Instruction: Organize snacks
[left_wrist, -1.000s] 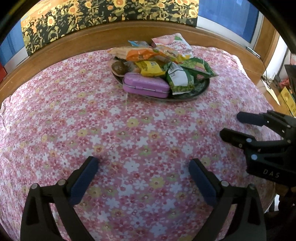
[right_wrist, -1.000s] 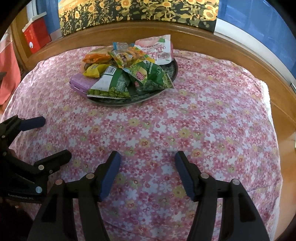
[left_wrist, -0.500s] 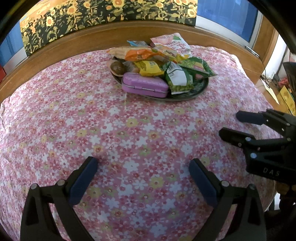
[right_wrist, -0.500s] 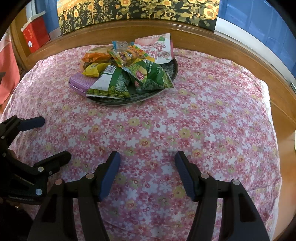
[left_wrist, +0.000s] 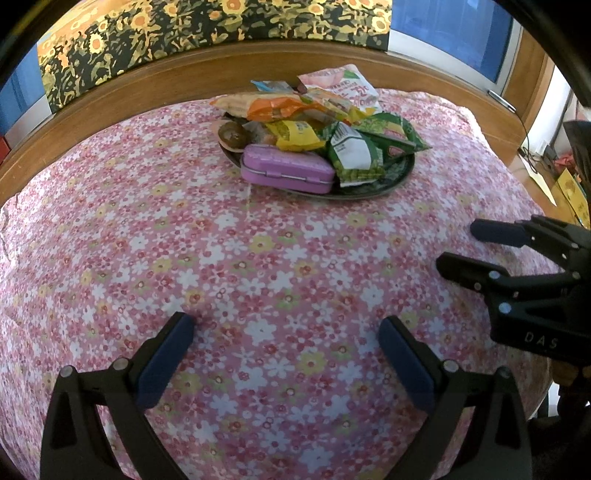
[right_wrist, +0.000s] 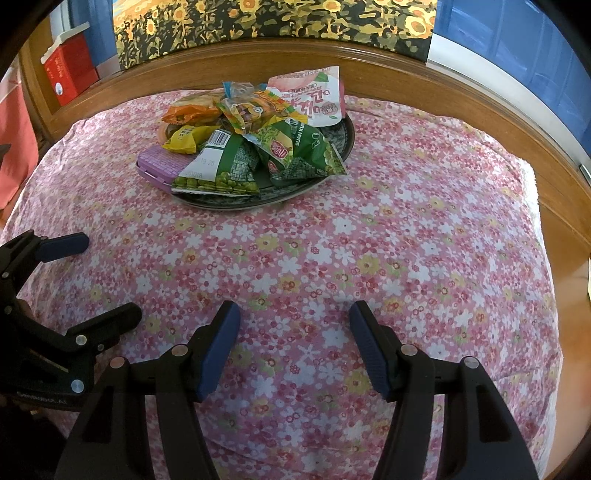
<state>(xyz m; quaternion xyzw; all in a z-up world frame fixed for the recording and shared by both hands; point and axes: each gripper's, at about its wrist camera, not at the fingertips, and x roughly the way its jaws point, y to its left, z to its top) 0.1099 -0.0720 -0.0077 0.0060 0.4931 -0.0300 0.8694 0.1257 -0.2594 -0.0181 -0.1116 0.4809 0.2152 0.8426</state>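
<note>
My left gripper (left_wrist: 286, 339) hangs over the flowered cloth (left_wrist: 258, 266), jaws spread wide, nothing between them; my right gripper (right_wrist: 293, 332) likewise stands parted and empty over the same cloth; both sit well apart from the tray (right_wrist: 338, 147), on its near side; each shows in the other's view, the right gripper to the right of the left

The tray is dark and round, resting on the cloth toward the wooden rail (right_wrist: 406, 74); the snacks are heaped on it; a purple tin (left_wrist: 286, 170) lies at the tray's near-left edge, overhanging the rim, lid shut; a green pea packet (right_wrist: 218, 166) leans on the tin and reaches the tray's near rim; a second green packet (right_wrist: 310, 151) lies just right of it on the tray; a yellow packet (left_wrist: 295, 134) sits behind the tin; an orange packet (left_wrist: 273, 105) tops the heap at the tray's left; a pink-and-white packet (right_wrist: 314, 96) stands at the tray's far side, tilted toward the rail; a brown round item (left_wrist: 232, 134) rests at the tray's left edge, touching the heap; what it is I cannot tell

Beyond the rail, a sunflower panel (right_wrist: 258, 22); a red box (right_wrist: 68, 68) stands left of it
</note>
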